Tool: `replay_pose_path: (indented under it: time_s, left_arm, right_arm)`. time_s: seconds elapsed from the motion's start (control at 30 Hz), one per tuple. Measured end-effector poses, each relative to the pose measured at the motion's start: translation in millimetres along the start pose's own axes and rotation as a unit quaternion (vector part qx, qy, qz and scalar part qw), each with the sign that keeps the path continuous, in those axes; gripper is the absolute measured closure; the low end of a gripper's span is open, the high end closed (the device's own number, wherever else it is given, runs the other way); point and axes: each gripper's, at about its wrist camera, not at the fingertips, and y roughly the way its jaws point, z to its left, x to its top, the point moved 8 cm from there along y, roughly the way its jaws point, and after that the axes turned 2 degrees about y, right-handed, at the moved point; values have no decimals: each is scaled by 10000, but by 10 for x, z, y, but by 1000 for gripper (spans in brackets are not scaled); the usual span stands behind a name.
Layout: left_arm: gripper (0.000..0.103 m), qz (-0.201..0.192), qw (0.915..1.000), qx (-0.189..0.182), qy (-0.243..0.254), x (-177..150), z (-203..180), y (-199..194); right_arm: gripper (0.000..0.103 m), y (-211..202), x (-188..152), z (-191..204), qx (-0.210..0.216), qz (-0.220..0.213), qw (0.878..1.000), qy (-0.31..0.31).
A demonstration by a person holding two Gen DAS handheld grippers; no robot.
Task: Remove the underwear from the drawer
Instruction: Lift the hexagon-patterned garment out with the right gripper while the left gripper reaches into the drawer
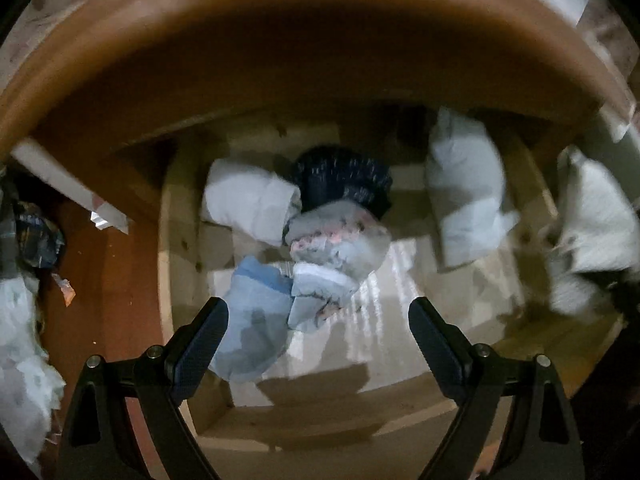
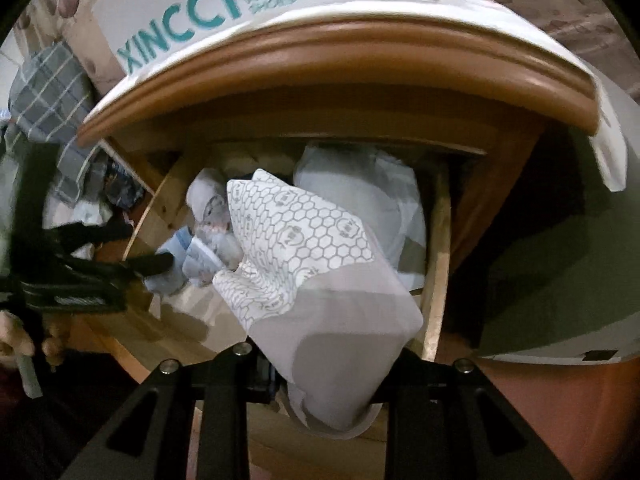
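Fingers [image 1: 216,336] beside blue underwear [image 1: 256,320]

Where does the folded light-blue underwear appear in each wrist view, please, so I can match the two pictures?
Left wrist view: the light-blue underwear lies low and left of centre in the drawer, against the left gripper's left finger.
Right wrist view: it sits at mid-left, small, beside that same gripper.
Shared landmark: the pink-patterned bundle next to it.

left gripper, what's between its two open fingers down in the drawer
In the left wrist view, the left gripper frames bare pale drawer floor; only the light blue folded underwear lies in the gap beside the left finger.
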Motion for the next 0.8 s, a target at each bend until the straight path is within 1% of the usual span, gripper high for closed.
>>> replay_pose_path:
  time_s: [0.07, 0.13, 0.23, 0.3, 0.37, 0.4, 0.43, 0.53, 0.67, 0.8]
  left_arm:
    - [16, 273, 9996, 30, -26, -32, 21, 125]
    - [21, 439, 9989, -31, -167, -34, 51, 203]
    - [25, 644, 9972, -143, -341, 14, 55, 294]
    - [28, 826, 9962, -114, -264, 31, 38, 367]
    - [33, 961, 9953, -86, -75, 30, -4, 437]
    - [39, 1057, 9944, -87, 25, 23, -24, 476]
    - [42, 1134, 9934, -122, 89, 18, -38, 500]
    - [43, 1184, 9927, 62, 240, 65, -35, 532]
    - [41, 1421, 9895, -116, 248, 128, -79, 638]
    - [41, 1588, 9869, -143, 230, 177, -110, 759]
  right_arm:
    - [76, -23, 20, -46, 36, -35, 9999, 99]
    - [76, -31, 32, -77, 77, -37, 9998, 186]
    - [76, -64, 63, -100, 165, -92, 9993, 308]
    - [76, -76, 75, -110, 184, -129, 9991, 347]
    - [76, -83, 84, -108, 203, -121, 9991, 355]
    - [76, -80, 77, -109, 198, -119, 9991, 362]
    - [76, -78, 74, -111, 199, -111, 9991, 367]
    - [76, -73, 72, -104, 235, -87, 9990, 367]
    - [76, -49, 81, -98, 264, -54, 9990, 369]
    - [76, -44, 83, -99, 275, -58, 9990, 348]
